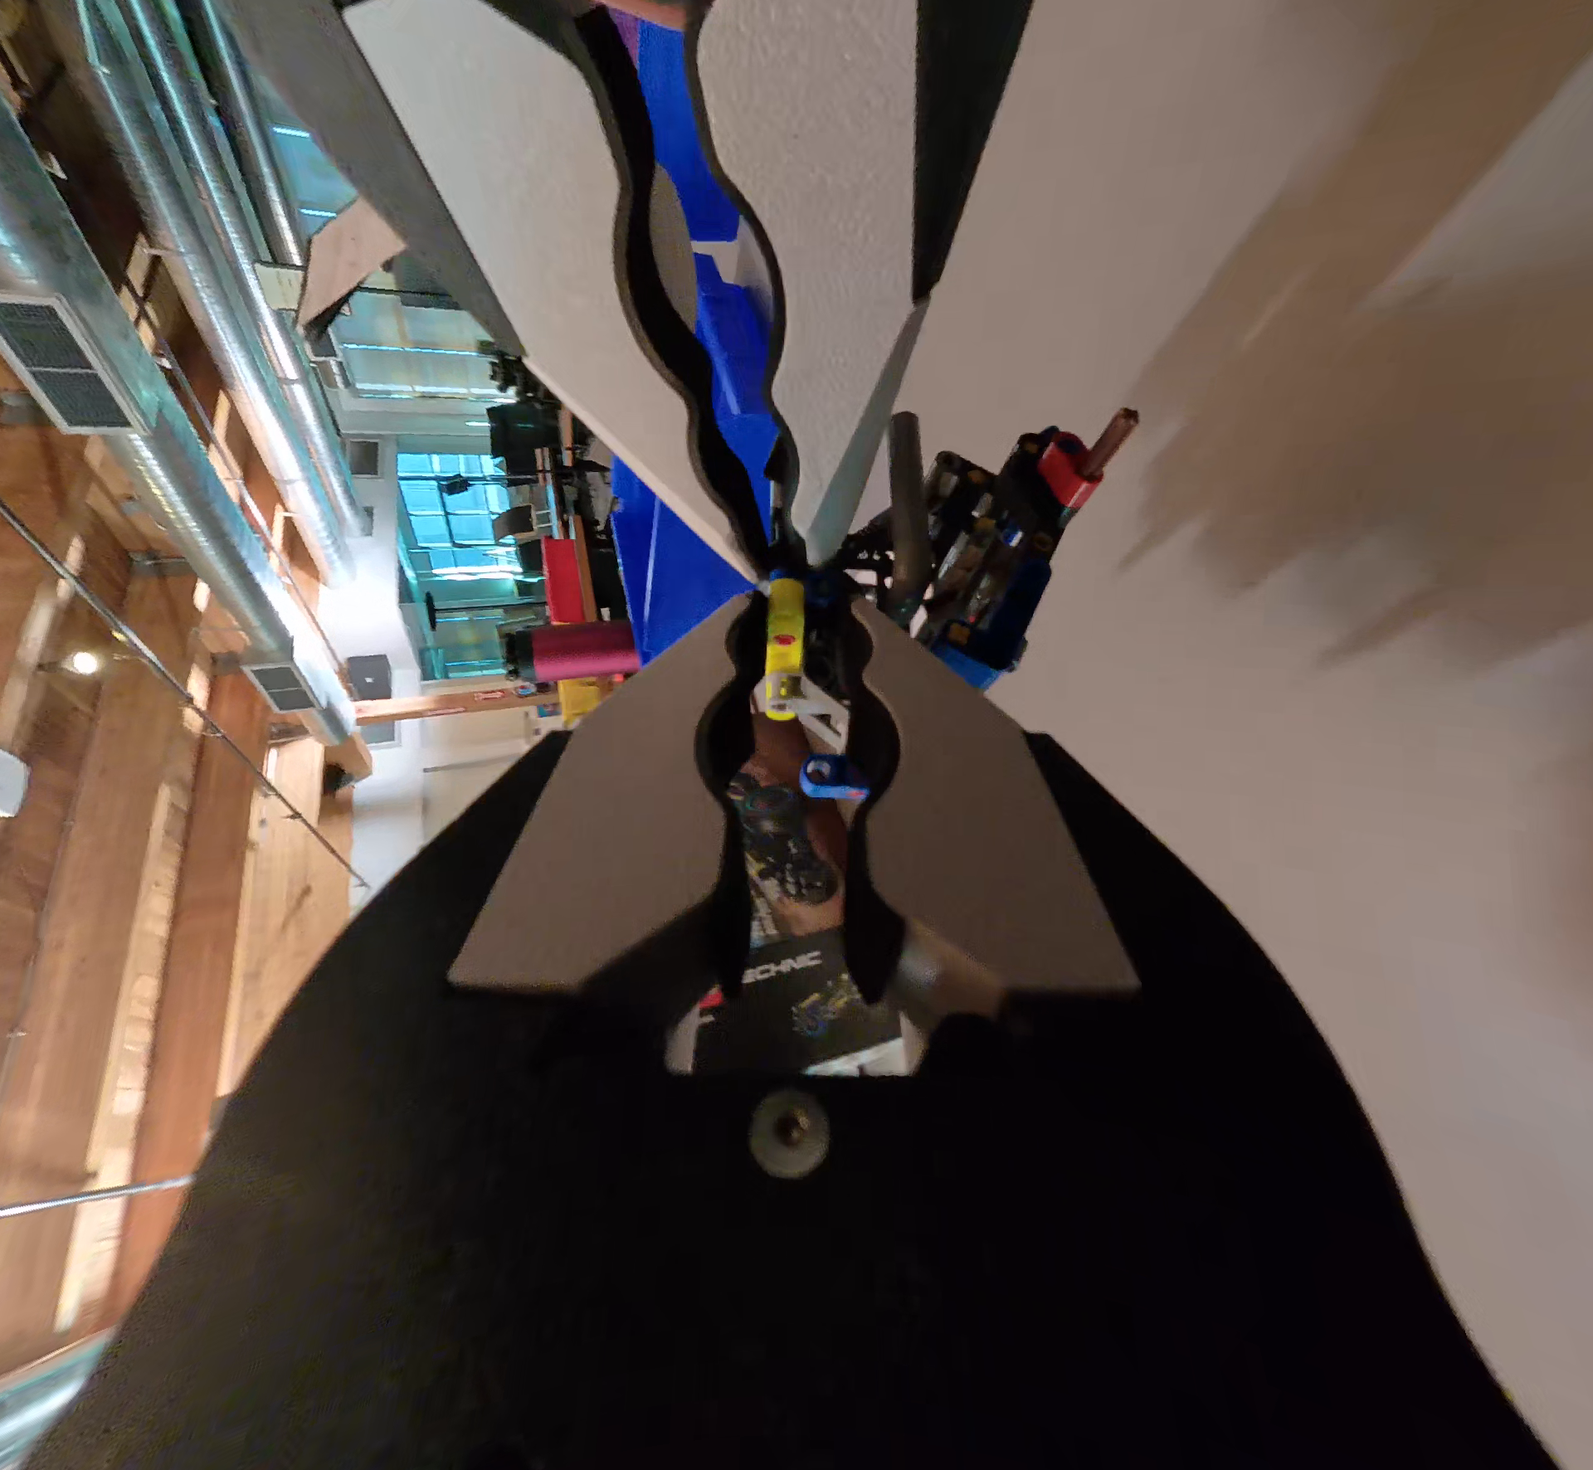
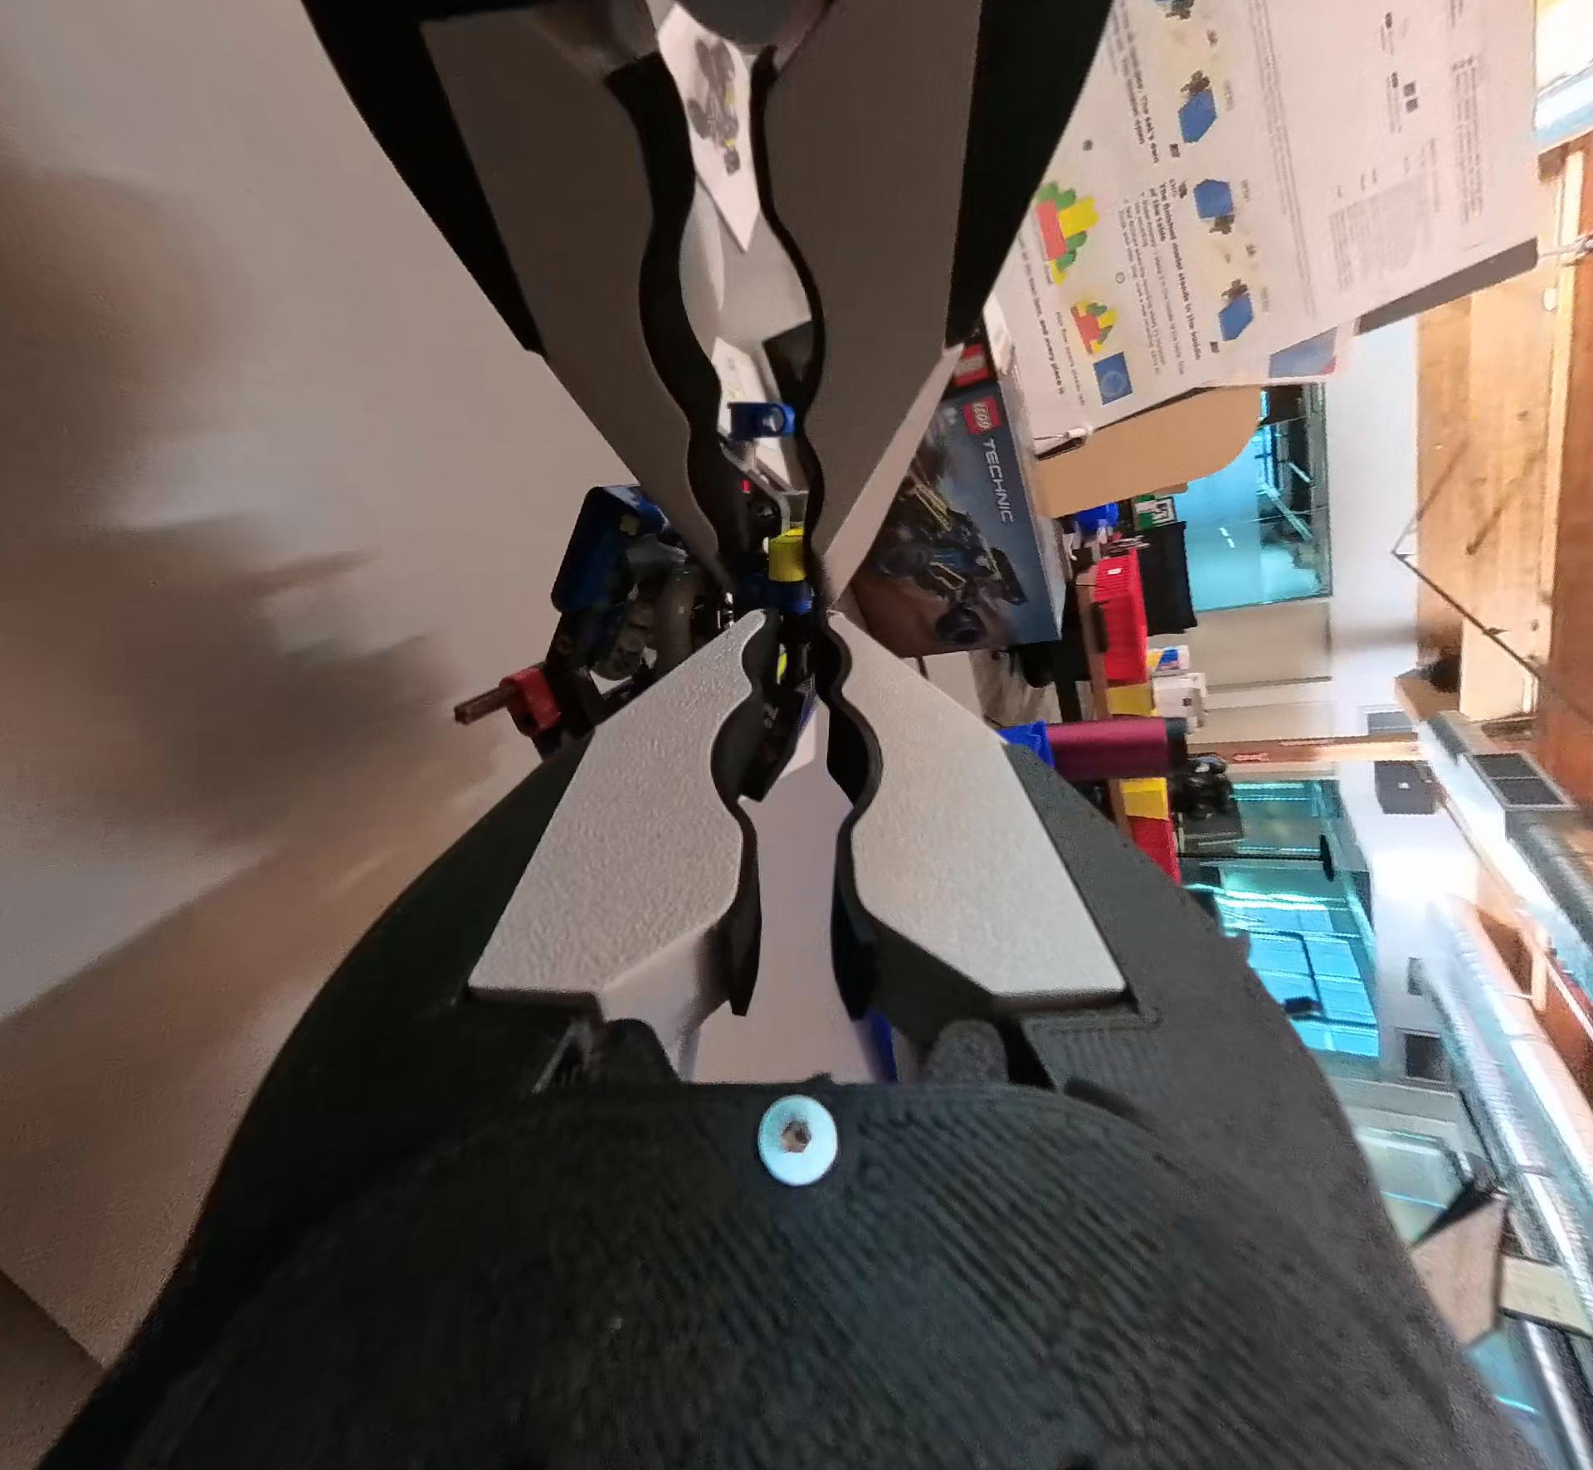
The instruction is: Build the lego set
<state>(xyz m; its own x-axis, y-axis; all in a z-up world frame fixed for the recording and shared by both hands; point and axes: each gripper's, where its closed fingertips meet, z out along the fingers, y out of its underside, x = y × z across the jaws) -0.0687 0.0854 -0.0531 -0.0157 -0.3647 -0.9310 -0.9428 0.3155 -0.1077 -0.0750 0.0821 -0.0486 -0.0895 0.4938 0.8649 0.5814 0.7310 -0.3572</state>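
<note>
A small toy-brick assembly, black and blue with a red connector (image 1: 1069, 470) and a brown rod at one end, is seen above the white table (image 1: 1293, 222), with both grippers meeting tip to tip at it. The left gripper (image 1: 780, 627) is seen clamped on a yellow piece (image 1: 784, 636) of the assembly, its dark pads pressed against both sides of the piece. The right gripper (image 2: 810, 636) is seen nearly together, with a thin black part of the assembly (image 2: 797, 657) lying at its tips just beside the yellow piece (image 2: 786, 558); whether the pads press on it cannot be told. A blue bin (image 1: 681, 567) is seen behind the left gripper, a printed toy box (image 2: 965, 532) standing on the table beyond the right gripper, and a magenta bottle (image 2: 1112, 746) farther back.
</note>
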